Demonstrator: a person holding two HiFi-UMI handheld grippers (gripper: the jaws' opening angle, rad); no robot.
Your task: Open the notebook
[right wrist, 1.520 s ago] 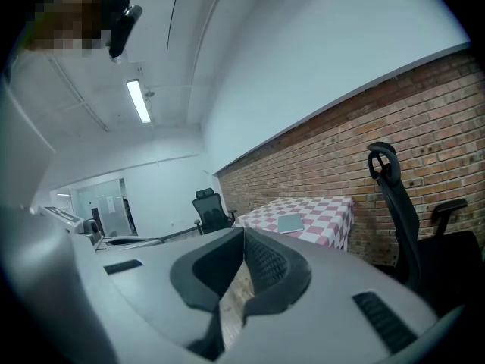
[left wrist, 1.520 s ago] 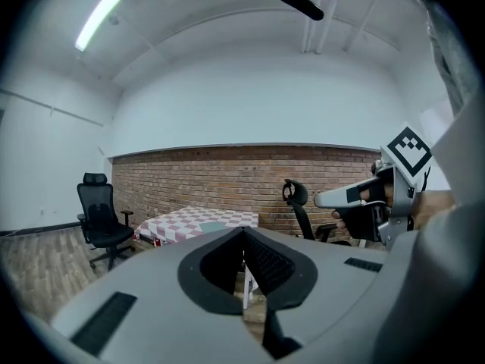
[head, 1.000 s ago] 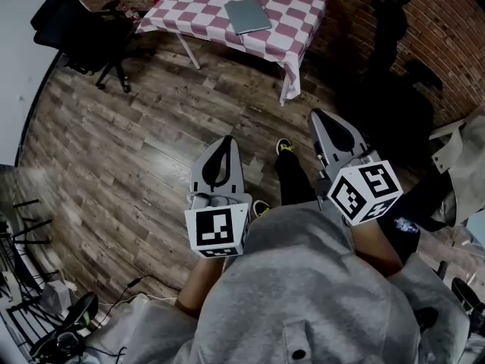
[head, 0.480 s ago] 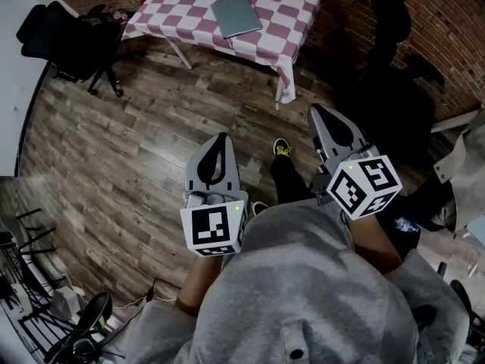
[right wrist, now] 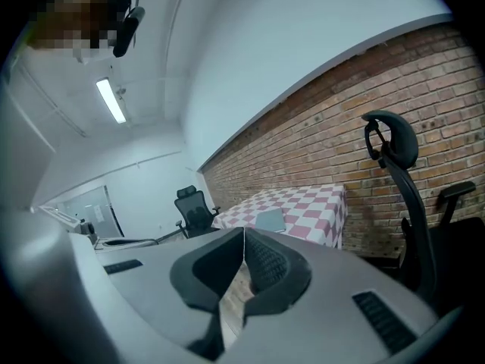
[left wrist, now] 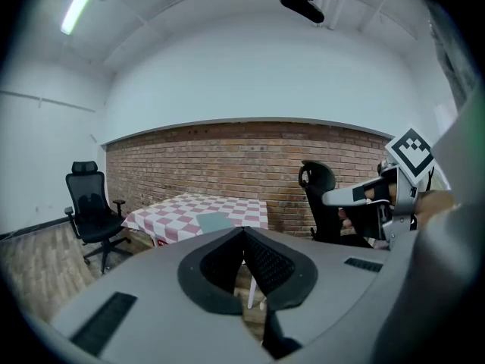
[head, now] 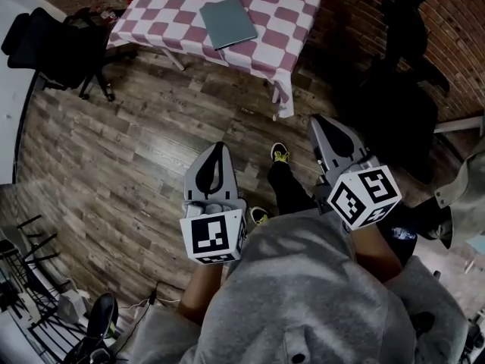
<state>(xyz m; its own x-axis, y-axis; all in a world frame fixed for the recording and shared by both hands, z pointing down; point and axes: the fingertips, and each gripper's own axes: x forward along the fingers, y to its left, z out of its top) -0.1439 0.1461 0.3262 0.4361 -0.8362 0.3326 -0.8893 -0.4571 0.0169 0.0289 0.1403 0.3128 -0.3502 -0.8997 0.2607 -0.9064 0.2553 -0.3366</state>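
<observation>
Wood-plank flooring (head: 151, 142) runs up to a brick wall (head: 356, 14), where a table (head: 292, 6) stands under a pink-and-white checked cloth (head: 282, 58) that hangs over its near corner. On that cloth lies the notebook (head: 228, 23), grey-green, flat and closed, turned slightly askew to the table edges and sitting toward the side nearest us. A black office chair (head: 53, 48) stands on the floor just left of the table, and a second black chair (right wrist: 394, 158) with a headrest stands against the brick on the right. We hold both tools low in front of our grey sweatshirt (head: 303, 294), well apart from the table, and both point toward it. Our left gripper (head: 217, 152) has its two jaws pressed together along their whole length, with nothing between them; its own view shows the dark ribbed pads meeting in one seam, and the notebook appears far off just above the tips. Our right gripper (head: 320, 124) is likewise fully closed and empty, its pads meeting tip to tip. Between the two tools, one shoe with yellow laces (head: 280, 154) rests on the planks.
</observation>
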